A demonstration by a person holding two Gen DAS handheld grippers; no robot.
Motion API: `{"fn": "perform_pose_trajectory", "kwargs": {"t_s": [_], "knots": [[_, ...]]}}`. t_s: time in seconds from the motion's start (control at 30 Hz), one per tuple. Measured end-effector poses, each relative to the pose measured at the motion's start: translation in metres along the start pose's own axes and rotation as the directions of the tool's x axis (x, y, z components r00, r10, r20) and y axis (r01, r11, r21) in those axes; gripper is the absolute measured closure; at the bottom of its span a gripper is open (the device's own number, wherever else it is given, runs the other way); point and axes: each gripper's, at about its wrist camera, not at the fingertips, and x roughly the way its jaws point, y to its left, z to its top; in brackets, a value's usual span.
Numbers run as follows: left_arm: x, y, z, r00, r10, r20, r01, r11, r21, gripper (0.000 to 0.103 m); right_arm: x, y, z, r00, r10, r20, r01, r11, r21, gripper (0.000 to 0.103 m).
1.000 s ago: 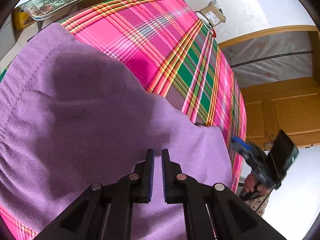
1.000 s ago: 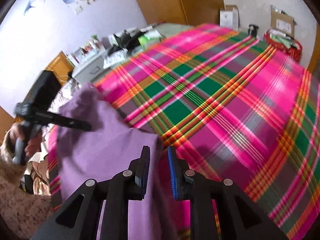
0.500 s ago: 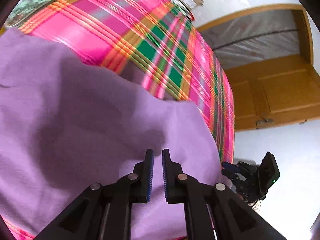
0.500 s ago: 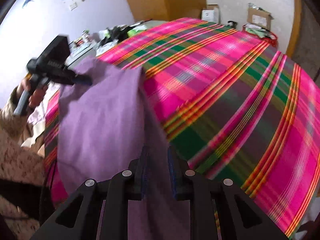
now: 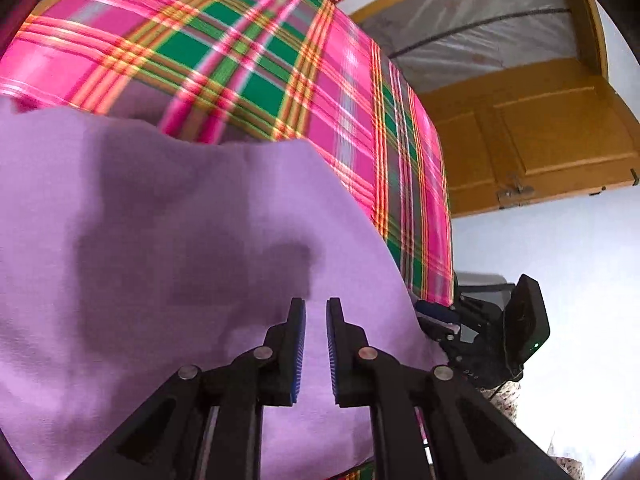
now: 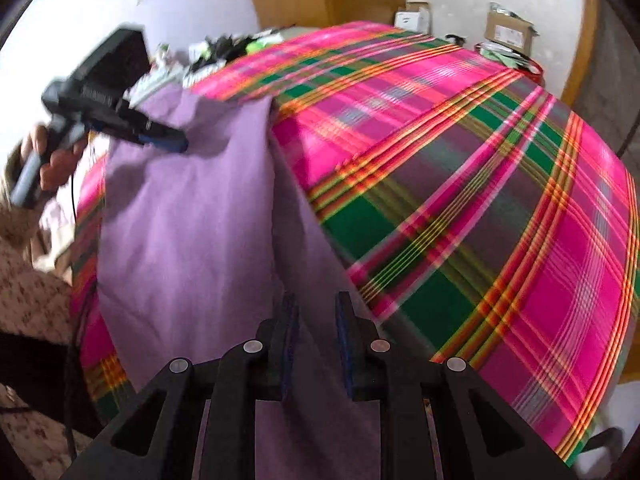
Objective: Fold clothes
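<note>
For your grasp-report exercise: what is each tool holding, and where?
The left tool and right tool each appear to pinch the purple cloth, at opposite ends of one edge.

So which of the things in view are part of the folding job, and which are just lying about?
Part of the job:
- purple garment
- left gripper
- right gripper
- plaid bedspread it lies on

Lying about:
- cardboard boxes by the wall
- clutter beyond the bed
- wooden door

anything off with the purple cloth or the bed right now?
Nothing damaged or spilled. The purple cloth lies on the plaid bedspread with one long edge doubled over in an uneven flap, apparently mid-fold. The far-side clutter is too blurred to judge.
</note>
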Motion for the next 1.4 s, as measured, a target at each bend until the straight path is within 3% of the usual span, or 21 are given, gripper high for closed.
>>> {"fn": "perform_pose_trajectory", "kwargs": {"t_s": [0.1, 0.2, 0.53, 0.6, 0.63, 0.67, 0.83, 1.0, 1.2, 1.4], "knots": [[0.009, -0.005, -0.002, 1.000, -0.005, -0.021, 0.006, 1.000, 0.008, 0.093, 0.000, 0.008, -0.003, 1.000, -0.001, -0.003, 0.001, 1.000, -0.031, 0.082], [0.013, -0.007, -0.002, 1.000, 0.000, -0.027, 0.000, 1.000, 0.011, 0.093, -0.004, 0.014, -0.005, 1.000, 0.001, 0.008, -0.001, 0.999, -0.054, 0.074], [0.018, -0.009, 0.003, 0.999, 0.009, -0.036, -0.009, 1.000, 0.005, 0.093, 0.012, 0.022, 0.004, 1.000, 0.023, -0.002, -0.023, 0.998, -0.061, 0.074], [0.018, -0.008, 0.003, 0.999, 0.010, -0.036, -0.010, 1.000, 0.001, 0.093, 0.011, 0.020, 0.006, 0.999, 0.043, 0.003, -0.042, 0.998, -0.044, 0.083], [0.018, -0.007, 0.003, 0.999, 0.011, -0.036, -0.011, 1.000, -0.001, 0.093, 0.011, 0.020, 0.006, 0.999, 0.050, 0.004, -0.049, 0.998, -0.042, 0.093], [0.018, -0.007, 0.003, 0.999, 0.013, -0.036, -0.013, 1.000, -0.004, 0.093, 0.011, 0.023, 0.005, 0.999, 0.044, 0.004, -0.043, 0.998, -0.055, 0.095], [0.022, -0.006, 0.001, 0.999, 0.018, -0.041, -0.019, 1.000, -0.008, 0.093, 0.003, 0.024, 0.007, 0.999, 0.000, 0.037, 0.002, 0.998, -0.058, 0.097], [0.027, -0.004, 0.000, 0.998, 0.027, -0.049, -0.028, 0.999, -0.019, 0.093, -0.019, -0.004, 0.008, 0.985, -0.113, 0.131, 0.107, 0.993, 0.055, 0.098], [0.029, -0.002, -0.001, 0.999, 0.022, -0.049, -0.024, 0.999, -0.026, 0.093, 0.000, -0.005, 0.010, 0.993, -0.086, 0.075, 0.081, 0.995, 0.062, 0.098], [0.029, -0.002, -0.002, 0.999, 0.022, -0.049, -0.023, 0.999, -0.027, 0.093, 0.001, -0.004, 0.017, 0.996, -0.043, 0.084, 0.039, 0.998, 0.050, 0.092]]}}
